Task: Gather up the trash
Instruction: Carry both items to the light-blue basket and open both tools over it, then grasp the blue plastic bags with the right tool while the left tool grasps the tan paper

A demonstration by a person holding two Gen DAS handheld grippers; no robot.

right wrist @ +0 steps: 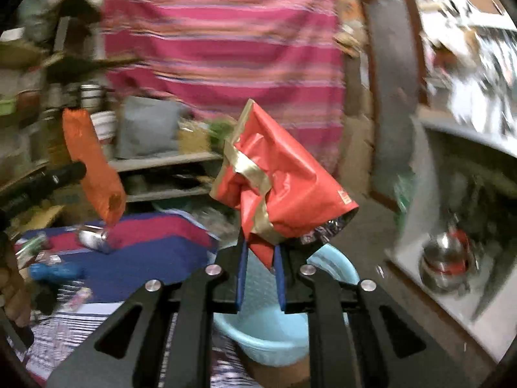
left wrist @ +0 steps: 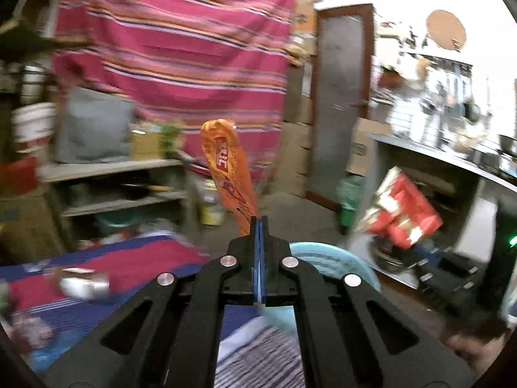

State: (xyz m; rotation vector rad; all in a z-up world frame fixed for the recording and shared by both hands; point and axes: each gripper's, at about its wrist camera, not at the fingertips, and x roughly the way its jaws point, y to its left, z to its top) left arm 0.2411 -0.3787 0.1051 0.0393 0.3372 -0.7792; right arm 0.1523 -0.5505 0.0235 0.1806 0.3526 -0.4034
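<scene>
Fig.: both grippers are carrying trash above the collection tub. The L gripper [left wrist: 259, 223] is pinching an orange snack wrapper [left wrist: 226, 168] by its lower end, jaws pressed narrow w/ the blue pads [left wrist: 257, 258] nearly meeting; the wrapper is standing up and leaning left, probably because it is light and stiff enough to hold its shape. The R gripper [right wrist: 260, 252] is clamping a crumpled red-and-gold foil bag [right wrist: 284, 187] by a bunched lower corner, jaws partway apart w/ the material filling the gap; the bag's open, silvery mouth is facing down-right. Each piece is being gripped at one edge, presumably so it will drop free once the jaws part. The light-blue tub [right wrist: 274, 333] is sitting on the floor directly below the R gripper and just beyond the L one, so the R load looks nearer to release.

More litter is lying on the striped mat [right wrist: 155, 242]: a silvery wrapper [right wrist: 92, 237] and a blue item [right wrist: 53, 271], so the task is judged unfinished.

Hard to read: both views are smeared by motion blur. Print on the orange wrapper is illegible. The tub's interior is mostly hidden behind the gripper bodies, so its contents cannot be told. Shelf items, the hanging striped cloth [left wrist: 181, 48] and the counter at right are only roughly identifiable. The small litter at the mat's left edge is too blurred to name.
</scene>
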